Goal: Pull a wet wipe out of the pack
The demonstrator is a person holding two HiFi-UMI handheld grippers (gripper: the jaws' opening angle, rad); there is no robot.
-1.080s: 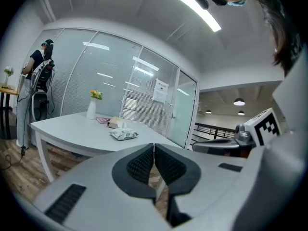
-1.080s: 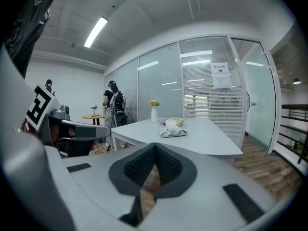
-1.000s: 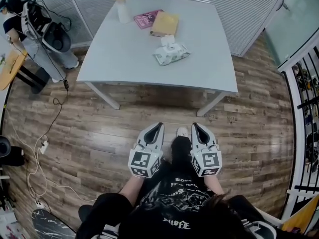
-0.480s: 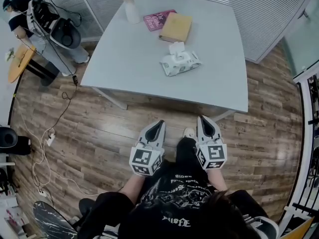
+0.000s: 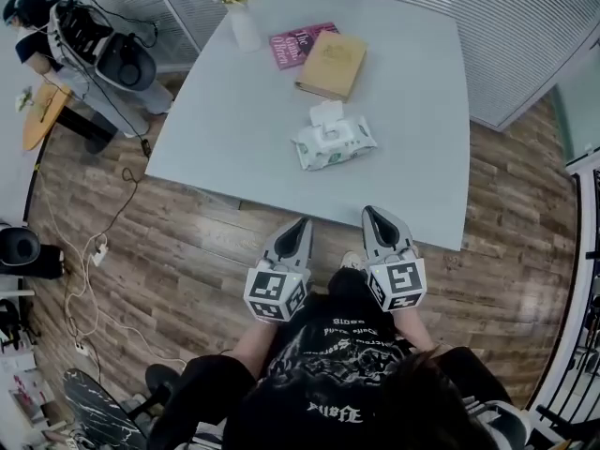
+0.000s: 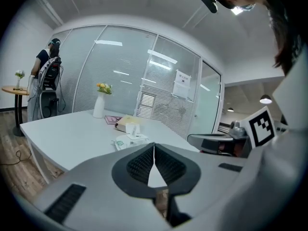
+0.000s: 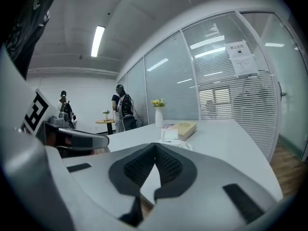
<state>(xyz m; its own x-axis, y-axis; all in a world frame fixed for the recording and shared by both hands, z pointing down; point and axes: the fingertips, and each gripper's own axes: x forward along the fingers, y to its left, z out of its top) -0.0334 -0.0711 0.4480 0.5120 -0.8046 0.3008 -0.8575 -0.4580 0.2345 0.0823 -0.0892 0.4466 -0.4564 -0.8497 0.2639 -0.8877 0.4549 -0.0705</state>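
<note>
1. My left claw (image 5: 301, 223) and right claw (image 5: 372, 214) are both closed tip to tip, with nothing between their ribbed black pads.
2. Both claws are at the near edge of the table (image 5: 225, 129).
3. The wet wipe pack (image 5: 334, 143) lies on the smooth, pale tabletop, well ahead of both claws.
4. The pack is soft, crinkled white-green film. A white sheet (image 5: 326, 113) stands up from its top.
5. In the right gripper view, my grey claw housing cuts off the pack's lower edge. Its print is too small to read.
</note>
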